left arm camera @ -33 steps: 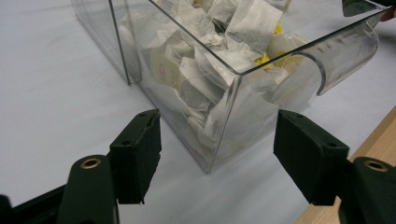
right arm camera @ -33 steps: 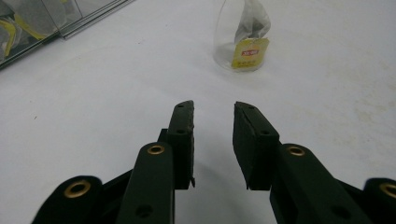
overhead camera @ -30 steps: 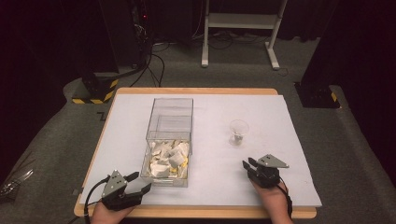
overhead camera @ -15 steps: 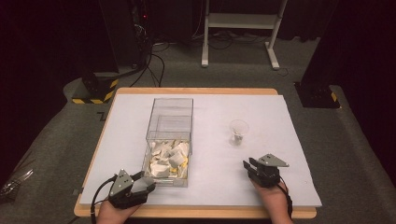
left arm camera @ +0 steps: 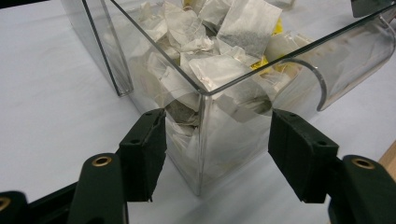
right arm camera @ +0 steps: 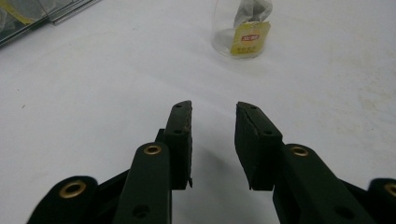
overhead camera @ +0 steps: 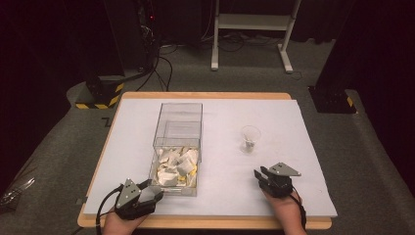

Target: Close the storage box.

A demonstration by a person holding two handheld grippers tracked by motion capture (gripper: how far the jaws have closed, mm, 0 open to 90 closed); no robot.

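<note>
Left gripper (overhead camera: 155,192) open, jaws just closing astride near-left corner of box (overhead camera: 177,142) with teabags (left arm camera: 219,74), long axis toward surface's far edge; right gripper (overhead camera: 258,175) open, empty, well apart, facing cup (overhead camera: 250,138).

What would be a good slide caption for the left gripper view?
The left gripper, jaws open, straddles a near corner of the clear plastic box of tea bags on a white table cover.
</note>
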